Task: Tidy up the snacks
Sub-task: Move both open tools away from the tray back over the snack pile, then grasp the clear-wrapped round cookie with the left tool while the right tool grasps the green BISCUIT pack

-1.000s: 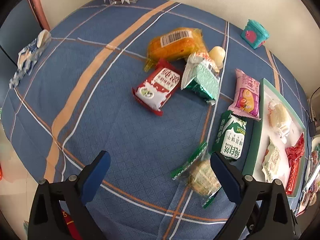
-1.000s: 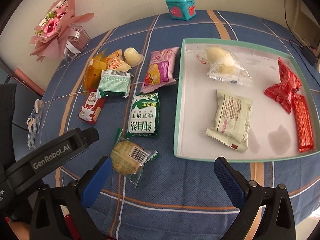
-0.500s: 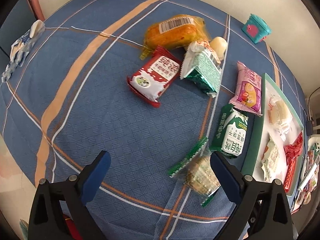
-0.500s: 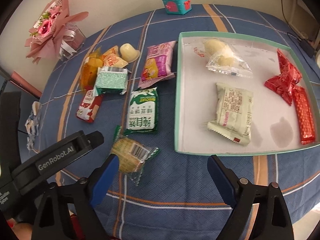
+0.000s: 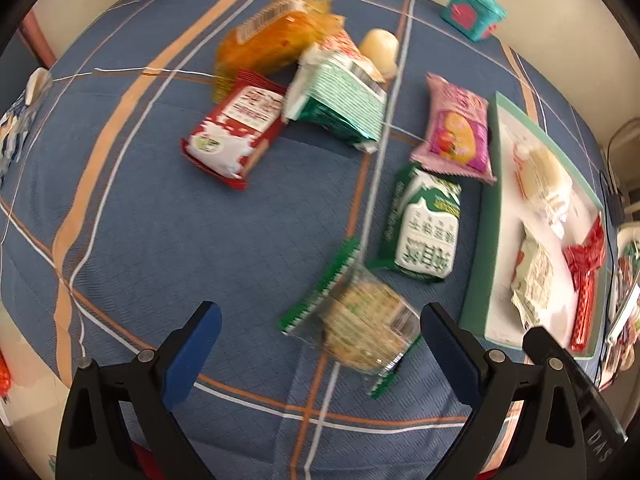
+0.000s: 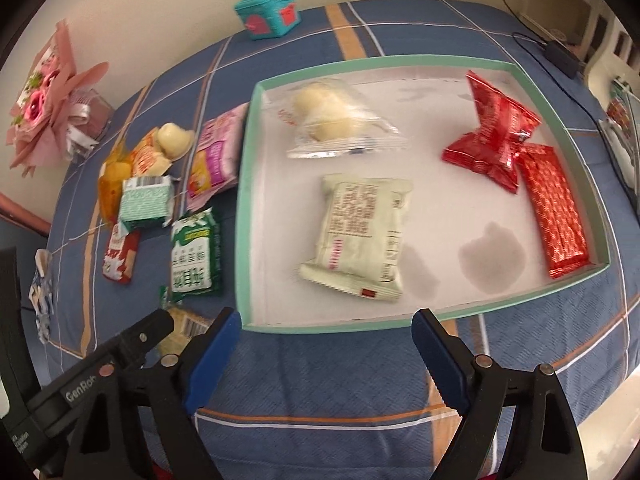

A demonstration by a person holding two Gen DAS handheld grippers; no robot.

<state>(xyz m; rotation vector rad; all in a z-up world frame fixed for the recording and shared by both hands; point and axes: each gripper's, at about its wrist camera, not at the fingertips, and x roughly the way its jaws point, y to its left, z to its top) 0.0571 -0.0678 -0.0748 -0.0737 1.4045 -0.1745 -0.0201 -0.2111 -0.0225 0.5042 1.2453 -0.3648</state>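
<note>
My left gripper (image 5: pixel 320 352) is open and empty, low over a clear-wrapped round cracker pack (image 5: pixel 362 322) that lies between its fingers, nearer the right one. Loose snacks lie beyond: a green biscuit pack (image 5: pixel 426 228), a pink pack (image 5: pixel 456 136), a red-and-white pack (image 5: pixel 236 132), a green-and-white pack (image 5: pixel 340 100) and an orange pack (image 5: pixel 272 40). My right gripper (image 6: pixel 326 356) is open and empty at the near rim of the teal tray (image 6: pixel 242 208), which holds a cream pack (image 6: pixel 362 236), a clear bun bag (image 6: pixel 332 120) and red packs (image 6: pixel 500 144).
A teal gift box (image 6: pixel 268 18) stands at the table's far edge. A pink bouquet (image 6: pixel 48 112) sits at the far left. A blue-and-white wrapper (image 5: pixel 16 124) lies near the left edge. A cable and adapter (image 6: pixel 560 56) lie at the far right.
My left gripper has moved forward and right, so the cracker pack now sits between its fingers. My right gripper has shifted right, toward the tray's near rim.
</note>
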